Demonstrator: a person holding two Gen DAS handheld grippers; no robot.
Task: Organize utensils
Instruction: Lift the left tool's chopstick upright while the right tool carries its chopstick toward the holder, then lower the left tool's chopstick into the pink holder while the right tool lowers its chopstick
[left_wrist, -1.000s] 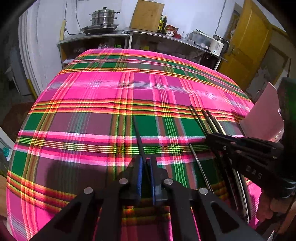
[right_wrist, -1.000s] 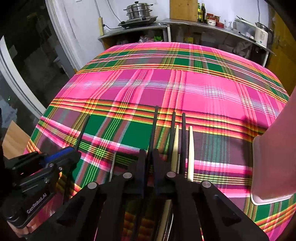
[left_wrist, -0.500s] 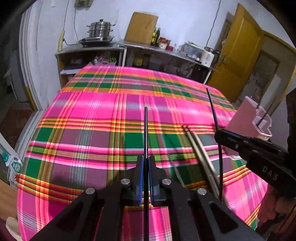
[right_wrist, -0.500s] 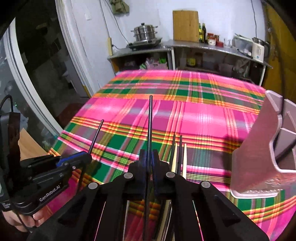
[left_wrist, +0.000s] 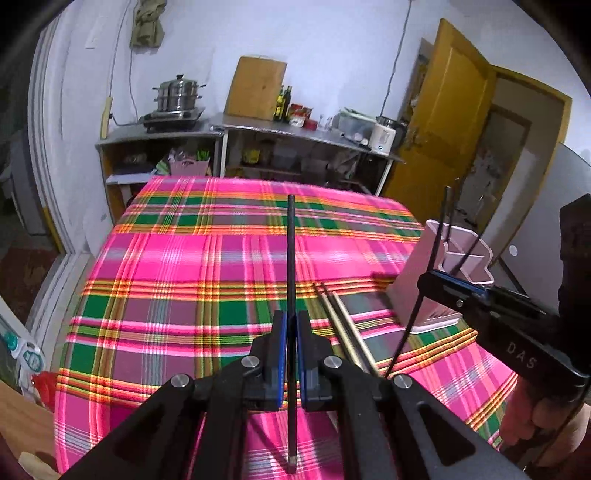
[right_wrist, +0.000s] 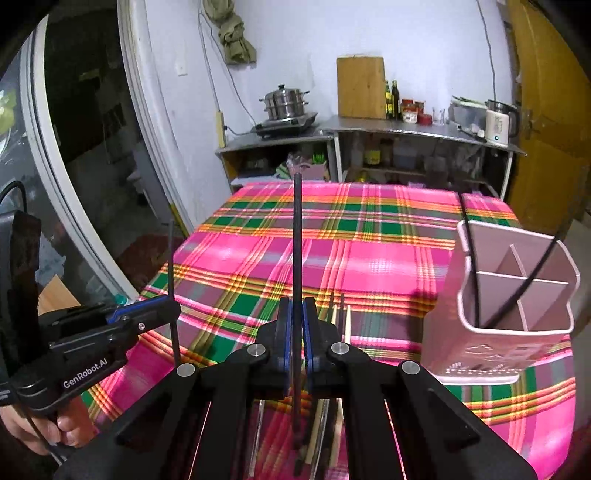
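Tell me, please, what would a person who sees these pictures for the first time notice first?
Probably the bright pink plaid tablecloth that fills the middle of both views. Next, each gripper holds one black chopstick upright: the left gripper and the right gripper. To the right stands a pink divided utensil holder, with more chopsticks lying on the cloth beside it.

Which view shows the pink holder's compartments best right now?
Right wrist: the pink holder stands close, open top and dividers in plain sight. In the left wrist view the holder sits at the edge, partly hidden by the right claw.
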